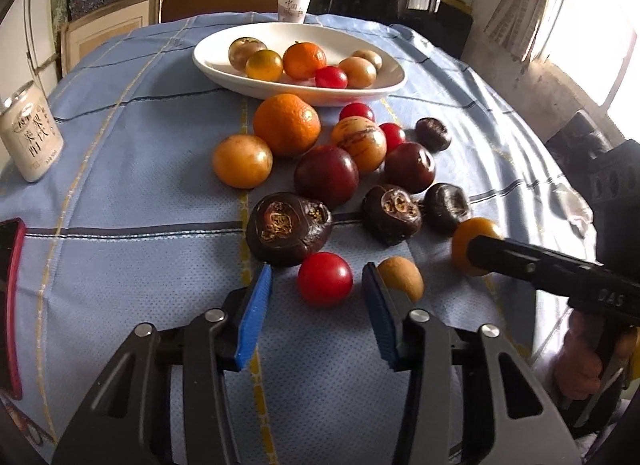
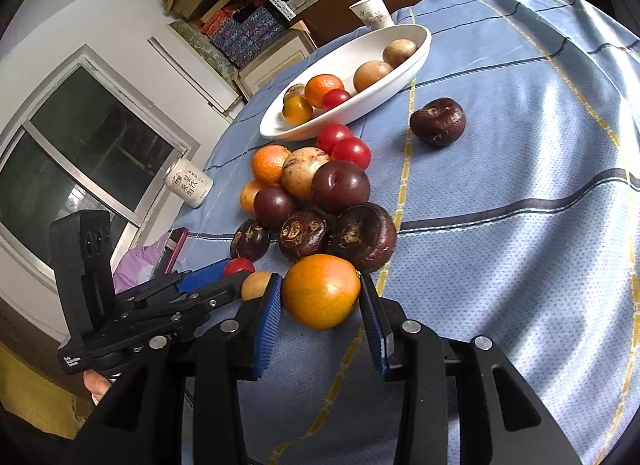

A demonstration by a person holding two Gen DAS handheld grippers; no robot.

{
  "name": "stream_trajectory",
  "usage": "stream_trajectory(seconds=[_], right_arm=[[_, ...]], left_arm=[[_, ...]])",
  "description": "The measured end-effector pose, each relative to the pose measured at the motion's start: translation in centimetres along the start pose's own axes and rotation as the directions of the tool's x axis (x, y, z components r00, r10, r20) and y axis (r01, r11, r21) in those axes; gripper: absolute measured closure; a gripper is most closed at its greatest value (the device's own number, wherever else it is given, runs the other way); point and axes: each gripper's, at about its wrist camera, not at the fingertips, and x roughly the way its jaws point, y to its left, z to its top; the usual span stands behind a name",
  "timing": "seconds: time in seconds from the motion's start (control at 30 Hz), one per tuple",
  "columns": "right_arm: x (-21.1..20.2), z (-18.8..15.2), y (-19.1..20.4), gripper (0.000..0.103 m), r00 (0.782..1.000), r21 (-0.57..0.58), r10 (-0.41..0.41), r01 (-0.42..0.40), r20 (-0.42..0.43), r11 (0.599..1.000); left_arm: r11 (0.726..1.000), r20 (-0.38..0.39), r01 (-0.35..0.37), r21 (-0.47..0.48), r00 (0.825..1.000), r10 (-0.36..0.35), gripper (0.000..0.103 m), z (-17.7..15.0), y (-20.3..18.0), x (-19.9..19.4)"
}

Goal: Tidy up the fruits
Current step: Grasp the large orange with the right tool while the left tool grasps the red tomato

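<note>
I count six fruits already in the white dish (image 1: 240, 83), at the far side of the table (image 1: 120, 265): an orange, a small red one, a yellow one and three dull tan ones. By my reckoning that is well under half the job. The rest sits loose on the blue checked cloth in a cluster in front of the dish: a big orange (image 1: 286, 124), several yellow and tan fruits, two dark plums, a few small red ones and several dark brown, wrinkled fruits with rough tan scars. One of those brown ones (image 2: 438, 121) lies apart from the pile, off to the right in the right wrist view.

My left tongs (image 1: 318, 289) straddle a small red fruit (image 1: 325, 279) at the near edge of the cluster. It is smooth, glossy and round, resting on the cloth. There is a clear gap to each blue pad, so these tongs are open around it and not gripping.

My right tongs (image 2: 320, 297) are closed on a yellow-orange fruit (image 2: 321, 290), both pads (image 2: 272, 305) against its sides. It looks smooth, firm and shiny, orange fading to yellow, and it sits close against the brown fruits behind it. I cannot tell whether it is off the cloth.

A small tan fruit (image 1: 402, 278) lies just beside the left tongs' right finger.
</note>
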Motion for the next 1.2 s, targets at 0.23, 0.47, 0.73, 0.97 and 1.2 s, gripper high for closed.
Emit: stream_trajectory(seconds=[0.23, 0.47, 0.73, 0.97, 1.2], right_arm=[[-0.6, -0.2, -0.2, 0.063, 1.0, 0.0, 0.014, -0.014, 0.02, 1.0], [-1.0, -0.3, -0.6, 0.064, 0.999, 0.0, 0.017, -0.017, 0.027, 1.0], [0.5, -0.3, 0.9, 0.064, 0.997, -0.07, -0.062, 0.059, -0.042, 0.996], [0.5, -0.5, 1.4, 0.066, 0.995, -0.097, -0.087, 0.083, -0.039, 0.992], [-0.9, -0.4, 3.3, 0.066, 0.989, -0.214, -0.149, 0.15, 0.02, 0.965]], left_arm=[[0.996, -0.023, -0.087, -0.002, 0.996, 0.087, 0.068, 0.2, -1.1, 0.1], [0.991, -0.035, -0.129, 0.016, 0.991, 0.13, 0.073, 0.3, -2.8, 0.6], [0.995, -0.039, -0.096, -0.027, 0.995, 0.095, 0.073, 0.9, -2.0, 1.1], [0.995, -0.035, -0.097, -0.031, 0.995, 0.096, 0.078, 1.2, -1.8, 1.2], [0.996, -0.01, -0.091, -0.014, 0.996, 0.09, 0.079, 0.4, -1.6, -0.3]])
